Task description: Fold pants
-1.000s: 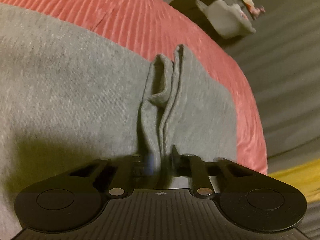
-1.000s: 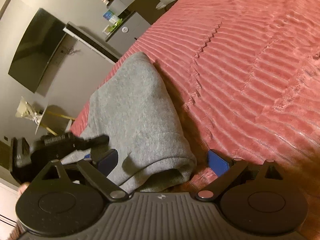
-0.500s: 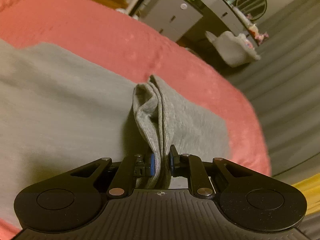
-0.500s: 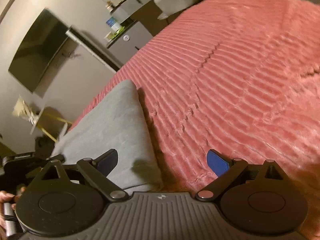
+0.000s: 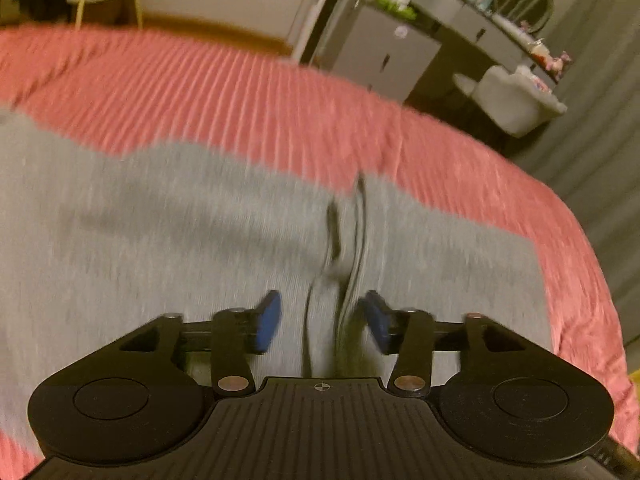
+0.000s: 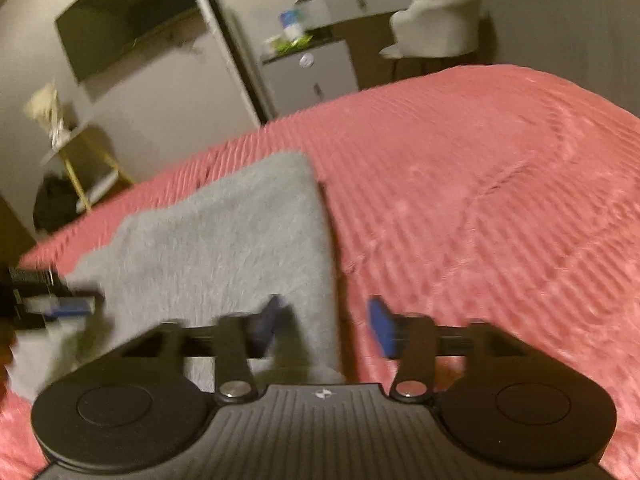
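The grey pants point(image 5: 160, 232) lie flat on the red ribbed bedspread point(image 5: 240, 112). In the left wrist view my left gripper point(image 5: 322, 322) is open just above them, its blue pads either side of a raised fold ridge point(image 5: 344, 240). In the right wrist view the pants point(image 6: 224, 248) show as a folded grey slab, and my right gripper point(image 6: 324, 326) is open over their right edge, holding nothing. The left gripper point(image 6: 48, 304) shows at the far left of that view. Both views are motion-blurred.
The bedspread point(image 6: 480, 200) stretches wide to the right. Beyond the bed stand a grey cabinet point(image 6: 312, 76), a pale armchair point(image 6: 436, 24), a wall TV point(image 6: 132, 16) and a yellow-legged side table point(image 6: 80, 160). The bed edge drops off at right point(image 5: 592, 280).
My left gripper has opened and let go of the pants fold, which now lies on the pants. Both grippers have tilted up, showing more of the room. The right stayed open.
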The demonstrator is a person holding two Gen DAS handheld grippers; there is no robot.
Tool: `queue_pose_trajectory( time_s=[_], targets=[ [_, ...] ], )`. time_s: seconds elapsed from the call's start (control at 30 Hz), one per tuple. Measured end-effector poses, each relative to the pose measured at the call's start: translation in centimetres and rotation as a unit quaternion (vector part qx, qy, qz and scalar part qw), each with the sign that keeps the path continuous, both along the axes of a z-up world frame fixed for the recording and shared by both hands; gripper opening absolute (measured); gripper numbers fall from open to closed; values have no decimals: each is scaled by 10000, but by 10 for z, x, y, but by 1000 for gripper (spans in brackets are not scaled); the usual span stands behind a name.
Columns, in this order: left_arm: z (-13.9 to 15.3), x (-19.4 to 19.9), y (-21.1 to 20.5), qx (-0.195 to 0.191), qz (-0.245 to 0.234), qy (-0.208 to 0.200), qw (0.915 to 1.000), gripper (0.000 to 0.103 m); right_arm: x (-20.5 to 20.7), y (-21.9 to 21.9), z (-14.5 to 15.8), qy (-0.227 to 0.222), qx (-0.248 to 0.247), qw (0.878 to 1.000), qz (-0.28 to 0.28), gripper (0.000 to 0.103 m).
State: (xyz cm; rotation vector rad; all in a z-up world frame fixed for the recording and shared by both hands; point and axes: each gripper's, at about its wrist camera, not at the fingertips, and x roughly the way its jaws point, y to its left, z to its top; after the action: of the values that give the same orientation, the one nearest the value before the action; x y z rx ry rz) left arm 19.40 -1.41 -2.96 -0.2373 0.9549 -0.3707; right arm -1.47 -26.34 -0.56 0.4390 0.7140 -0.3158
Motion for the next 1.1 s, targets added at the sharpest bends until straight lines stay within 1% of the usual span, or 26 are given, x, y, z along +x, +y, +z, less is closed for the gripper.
queue_pose_trajectory(
  time_s=[0.07,0.13,0.17,0.27,0.3,0.33,0.4,0.47,0.5,0.53,0.6,0.63,0.7,0.73,0.8,0.9,1.0,1.07,1.1],
  targets=[
    [1,11,-7,-20,-65,-80,9999,61,10,6,-10,172,77,9997,151,40],
    [-3,26,-18,107,-89,-43,9999,65,18,9,-18,484,73,9987,141,44],
    [-5,33,-22,117,-92,-18,9999,65,20,8,-20,544,130,9983,158,45],
    [-12,51,-36,-80,-103,71,9999,59,18,0,-25,444,478,9978,78,48],
    [-13,55,-40,-91,-128,87,9998,50,16,-3,-26,396,602,9974,44,49],
    [-15,58,-44,-47,-163,68,9998,36,14,-6,-28,362,712,9968,14,50],
    [-16,62,-52,75,-217,30,9997,29,13,-8,-31,326,829,9960,-6,52],
    [-11,59,-55,225,-209,-121,9995,23,12,-8,-31,331,802,9962,17,54],
    [-8,57,-57,309,-165,-225,9991,17,12,-7,-30,343,757,9965,43,55],
    [-5,54,-58,437,-110,-361,9983,13,13,-6,-30,356,712,9968,66,56],
    [-1,50,-59,535,-136,-554,9969,9,12,-4,-29,363,681,9970,95,58],
    [0,48,-60,626,-148,-609,9961,5,13,-4,-30,363,697,9969,98,59],
    [1,48,-62,1078,-45,-803,9909,1,16,-4,-31,365,709,9968,91,59],
    [1,47,-62,1285,-39,-876,9878,1,18,-4,-31,368,707,9968,88,59],
    [1,44,-62,1462,-168,-947,9846,1,17,-3,-30,373,696,9968,87,59],
    [1,32,-59,1602,-287,-909,9825,2,21,-3,-31,385,683,9969,76,59],
    [0,18,-51,1580,-346,-739,9841,3,21,-3,-32,389,679,9969,80,60],
    [-3,9,-47,1605,-392,-631,9842,10,20,-3,-31,390,669,9970,83,61],
    [-4,4,-45,1600,-407,-590,9845,17,21,-2,-31,395,662,9970,84,61]
  ],
)
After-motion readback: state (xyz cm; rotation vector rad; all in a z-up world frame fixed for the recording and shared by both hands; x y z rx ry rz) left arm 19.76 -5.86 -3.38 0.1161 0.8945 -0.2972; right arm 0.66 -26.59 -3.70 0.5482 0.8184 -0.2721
